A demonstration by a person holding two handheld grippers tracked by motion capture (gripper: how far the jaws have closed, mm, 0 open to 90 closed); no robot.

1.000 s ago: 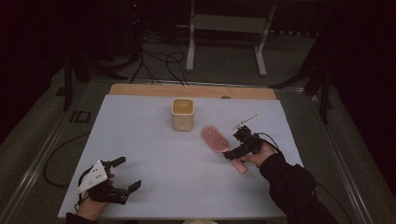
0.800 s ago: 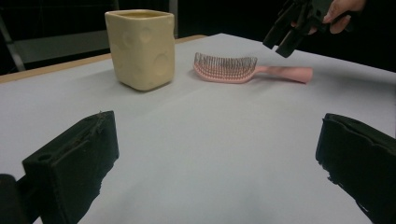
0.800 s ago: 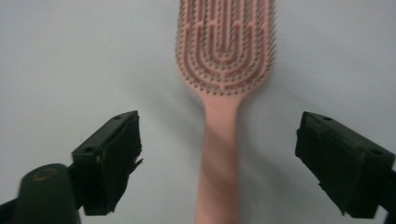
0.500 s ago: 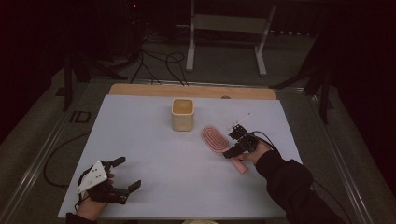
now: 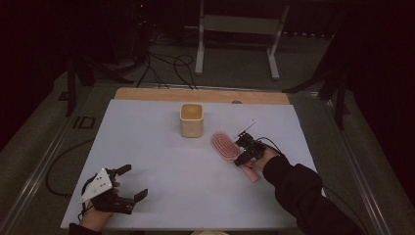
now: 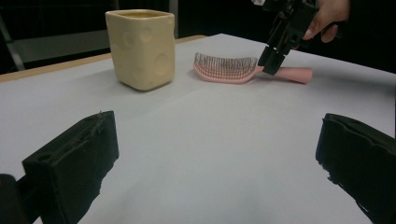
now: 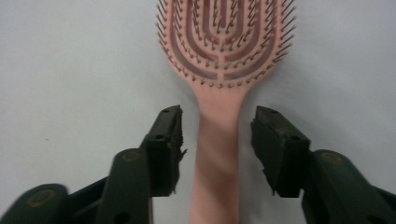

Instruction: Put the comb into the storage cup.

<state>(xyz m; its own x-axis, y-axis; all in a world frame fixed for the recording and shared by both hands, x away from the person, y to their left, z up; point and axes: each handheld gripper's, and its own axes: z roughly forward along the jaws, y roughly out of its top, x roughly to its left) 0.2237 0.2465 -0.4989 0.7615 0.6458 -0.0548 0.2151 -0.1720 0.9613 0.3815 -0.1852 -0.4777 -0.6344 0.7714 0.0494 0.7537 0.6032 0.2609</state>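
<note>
The right claw [image 7: 217,140] has come down over the brush [image 7: 224,70] lying on the counter [image 5: 161,166]; its jaws have been closing and now straddle the handle without touching, so a grasp looks imminent

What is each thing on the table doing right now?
Pink hairbrush: lying flat, bristles up, handle between the right tool's jaws, not yet squeezed.
Yellow cup: standing upright, untouched.
Right tool: jaws have just been closing around the brush handle, gaps on both sides.
Left tool: open, holding nothing, near the table's front edge.
</note>
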